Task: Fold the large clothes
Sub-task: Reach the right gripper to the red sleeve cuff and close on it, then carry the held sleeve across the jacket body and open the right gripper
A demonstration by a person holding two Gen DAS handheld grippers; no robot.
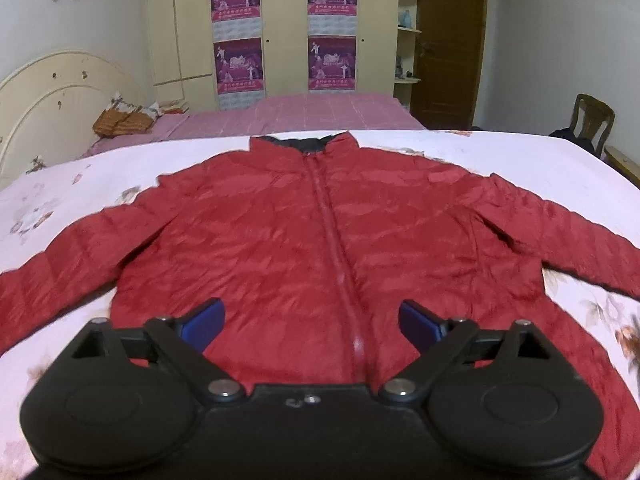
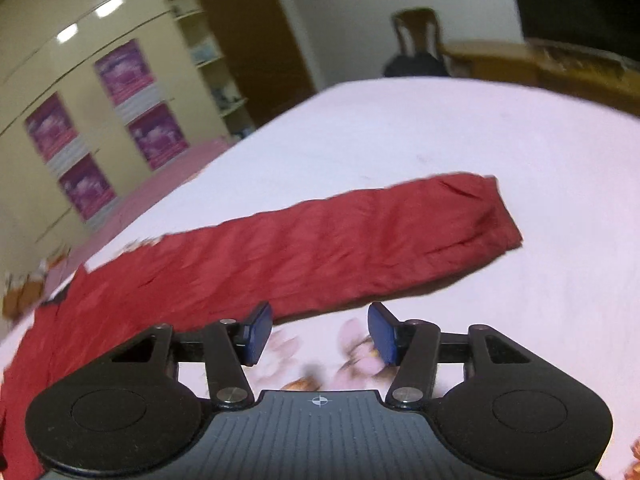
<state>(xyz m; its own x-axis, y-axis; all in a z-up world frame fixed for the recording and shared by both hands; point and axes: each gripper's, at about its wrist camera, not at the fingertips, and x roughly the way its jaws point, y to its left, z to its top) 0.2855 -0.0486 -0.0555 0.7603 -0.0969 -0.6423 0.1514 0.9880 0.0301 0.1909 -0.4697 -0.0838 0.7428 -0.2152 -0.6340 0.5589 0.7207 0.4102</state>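
A red puffer jacket [image 1: 320, 232] lies flat and zipped on a white flowered bed sheet [image 1: 520, 160], collar away from me, both sleeves spread out. My left gripper [image 1: 310, 320] hovers over the jacket's lower front near the hem, blue pads wide apart, nothing between them. In the right wrist view the jacket's right sleeve [image 2: 340, 248] stretches across the sheet with its cuff [image 2: 492, 216] at the right. My right gripper [image 2: 320, 334] hangs just short of the sleeve's near edge, jaws partly apart over the bare sheet, holding nothing.
A second bed with a pink cover [image 1: 320, 116] and a cream headboard [image 1: 52, 100] stands behind. A cream wardrobe with purple posters [image 1: 280, 28], a brown door [image 1: 448, 40] and a wooden chair [image 1: 592, 120] line the far wall. A wooden table edge [image 2: 540, 60] borders the bed.
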